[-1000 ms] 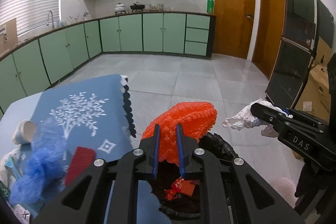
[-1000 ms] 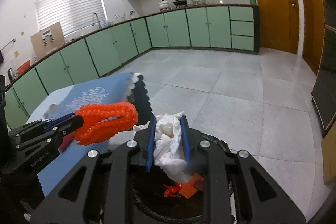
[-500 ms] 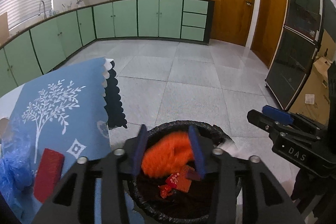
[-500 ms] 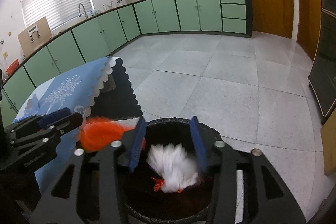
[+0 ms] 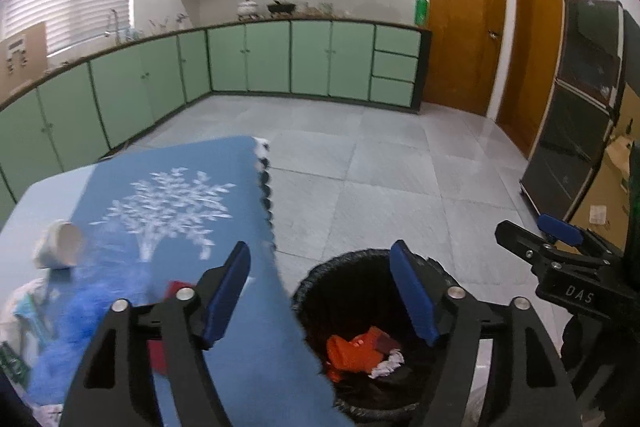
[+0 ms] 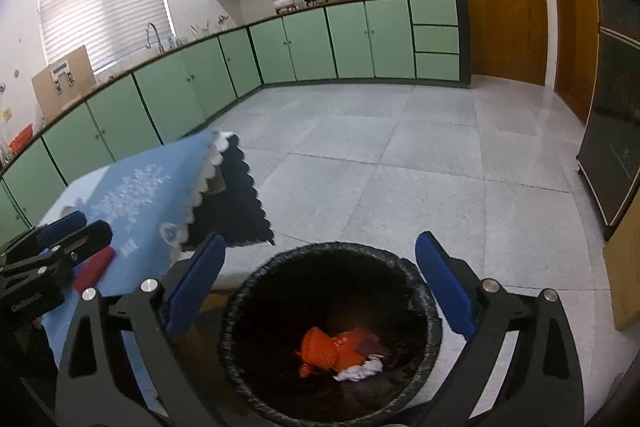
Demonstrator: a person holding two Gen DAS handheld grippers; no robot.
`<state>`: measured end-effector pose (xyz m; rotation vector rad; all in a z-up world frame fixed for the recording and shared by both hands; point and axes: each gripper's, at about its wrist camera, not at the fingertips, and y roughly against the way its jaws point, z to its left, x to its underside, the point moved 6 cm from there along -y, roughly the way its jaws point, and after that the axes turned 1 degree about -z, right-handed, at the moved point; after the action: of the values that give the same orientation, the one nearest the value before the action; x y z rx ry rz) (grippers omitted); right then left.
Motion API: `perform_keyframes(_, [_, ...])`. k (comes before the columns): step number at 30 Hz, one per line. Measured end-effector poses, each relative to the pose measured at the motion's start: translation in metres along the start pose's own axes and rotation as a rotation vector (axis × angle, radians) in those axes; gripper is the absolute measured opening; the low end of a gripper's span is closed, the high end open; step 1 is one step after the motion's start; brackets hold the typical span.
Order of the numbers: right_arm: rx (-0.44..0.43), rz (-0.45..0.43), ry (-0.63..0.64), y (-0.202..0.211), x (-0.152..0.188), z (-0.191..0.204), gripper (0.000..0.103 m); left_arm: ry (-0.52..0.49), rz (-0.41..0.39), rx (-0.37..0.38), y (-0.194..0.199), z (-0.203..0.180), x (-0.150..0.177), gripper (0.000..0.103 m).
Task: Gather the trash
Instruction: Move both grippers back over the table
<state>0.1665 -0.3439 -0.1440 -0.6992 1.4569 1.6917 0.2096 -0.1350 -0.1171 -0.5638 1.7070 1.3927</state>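
A black-lined trash bin (image 5: 320, 279) (image 6: 248, 291) stands on the floor beside the table. Inside lie an orange foam net (image 5: 350, 349) (image 6: 324, 349) and a crumpled white tissue (image 5: 388, 365) (image 6: 360, 371). My left gripper (image 5: 320, 291) is open and empty, over the table edge and the bin's left rim. My right gripper (image 6: 320, 283) is open and empty above the bin. On the table lie a red packet (image 5: 176, 289) (image 6: 94, 269), a blue foam net (image 5: 88, 319) and a paper cup (image 5: 60, 247).
The table carries a blue cloth with a white tree print (image 5: 172, 203) (image 6: 140, 195). More wrappers (image 5: 20, 315) lie at its left edge. Green cabinets (image 5: 280, 55) line the far walls. A dark glass cabinet (image 5: 576, 131) and cardboard boxes (image 5: 624, 163) stand to the right.
Both grippers opened over the bin. The orange foam net dropped from the left gripper and the white tissue from the right; both now lie in the bin. The left gripper moved left.
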Motion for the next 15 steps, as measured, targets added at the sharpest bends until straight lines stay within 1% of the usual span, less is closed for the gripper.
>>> perform_keyframes(2, [-0.017, -0.011, 0.0, 0.008, -0.005, 0.012, 0.095, 0.014, -0.025, -0.032, 0.018, 0.013, -0.002, 0.076])
perform_keyframes(5, [-0.048, -0.03, 0.006, 0.02, -0.009, 0.034, 0.095, 0.032, -0.051, -0.068, 0.04, 0.03, -0.002, 0.079])
perform_keyframes(7, [-0.076, -0.039, 0.015, 0.027, -0.008, 0.053, 0.095, 0.039, -0.07, -0.107, 0.058, 0.045, 0.001, 0.08])
perform_keyframes(11, [-0.122, -0.04, 0.036, 0.035, -0.002, 0.086, 0.095, 0.063, -0.095, -0.194, 0.09, 0.078, 0.012, 0.081])
perform_keyframes(15, [-0.179, -0.024, 0.062, 0.037, 0.007, 0.122, 0.095, 0.092, -0.098, -0.287, 0.11, 0.108, 0.028, 0.082])
